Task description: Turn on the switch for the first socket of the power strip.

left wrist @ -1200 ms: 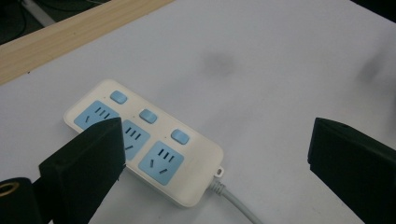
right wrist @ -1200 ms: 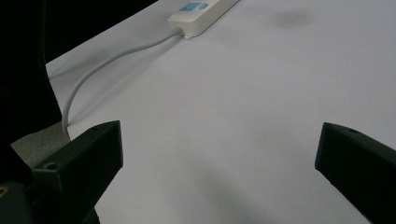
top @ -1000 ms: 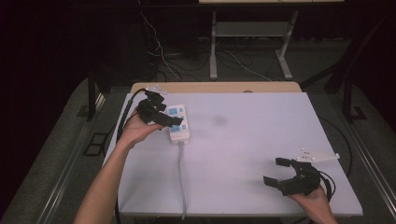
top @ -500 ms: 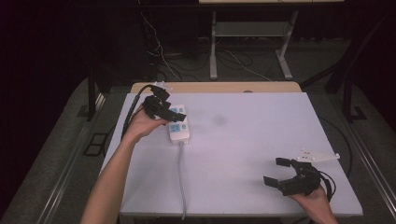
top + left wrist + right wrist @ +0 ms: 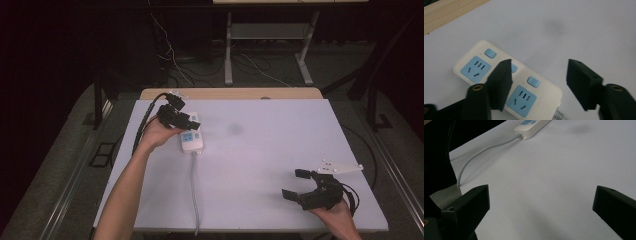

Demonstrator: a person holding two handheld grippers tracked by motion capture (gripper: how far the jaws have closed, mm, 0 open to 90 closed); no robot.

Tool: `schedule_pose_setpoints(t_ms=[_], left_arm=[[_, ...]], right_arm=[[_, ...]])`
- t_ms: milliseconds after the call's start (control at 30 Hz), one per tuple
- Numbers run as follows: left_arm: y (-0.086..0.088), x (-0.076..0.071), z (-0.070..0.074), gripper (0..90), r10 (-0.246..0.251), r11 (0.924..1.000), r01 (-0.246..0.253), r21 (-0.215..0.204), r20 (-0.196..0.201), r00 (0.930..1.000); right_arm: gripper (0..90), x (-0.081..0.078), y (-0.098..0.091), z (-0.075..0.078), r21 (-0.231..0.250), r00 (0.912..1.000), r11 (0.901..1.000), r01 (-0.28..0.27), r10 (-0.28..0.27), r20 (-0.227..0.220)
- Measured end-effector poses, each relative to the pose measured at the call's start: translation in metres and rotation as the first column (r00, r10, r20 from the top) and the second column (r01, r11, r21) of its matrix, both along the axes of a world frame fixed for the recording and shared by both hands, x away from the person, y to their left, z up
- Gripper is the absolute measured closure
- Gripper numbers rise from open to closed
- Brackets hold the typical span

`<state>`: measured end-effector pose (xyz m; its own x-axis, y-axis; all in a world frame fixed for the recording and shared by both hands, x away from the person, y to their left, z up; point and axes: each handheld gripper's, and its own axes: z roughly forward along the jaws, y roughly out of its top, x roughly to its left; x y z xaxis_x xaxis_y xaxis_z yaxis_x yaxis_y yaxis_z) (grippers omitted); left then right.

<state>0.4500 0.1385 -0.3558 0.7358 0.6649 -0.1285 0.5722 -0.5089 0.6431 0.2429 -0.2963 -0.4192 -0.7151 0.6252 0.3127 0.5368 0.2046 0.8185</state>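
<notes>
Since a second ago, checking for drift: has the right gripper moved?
No. The right gripper sits at the same spot near the table's front right corner.

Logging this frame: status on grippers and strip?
Left gripper open over power strip. Right gripper open, idle near table edge. Nothing in the way.

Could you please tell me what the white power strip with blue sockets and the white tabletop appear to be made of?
The white power strip with blue sockets looks like moulded plastic: smooth rounded edges, a soft sheen, and blue inserts and buttons that also look plastic. The white tabletop looks like a matte laminate or painted board, flat and low in glare, with a faint grey smudge; the bare wood-coloured strip at its far edge suggests a wooden base.
</notes>
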Motion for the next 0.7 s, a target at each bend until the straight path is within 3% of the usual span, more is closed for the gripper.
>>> schedule_pose_setpoints(t_ms=[267,700], left_arm=[[0.000,0.006,-0.009,67.6,-0.004,0.9999,0.004,-0.011,-0.035,0.9994],[0.001,0.013,-0.021,88.9,0.018,0.9995,-0.020,-0.026,-0.050,0.9986]], right_arm=[[0.5,0.000,0.001,0.000,-0.004,1.0000,1.0000,-0.004,0.004,-0.001],[0.5,0.000,0.002,-0.001,-0.003,0.9999,0.9999,-0.011,0.011,-0.004]])
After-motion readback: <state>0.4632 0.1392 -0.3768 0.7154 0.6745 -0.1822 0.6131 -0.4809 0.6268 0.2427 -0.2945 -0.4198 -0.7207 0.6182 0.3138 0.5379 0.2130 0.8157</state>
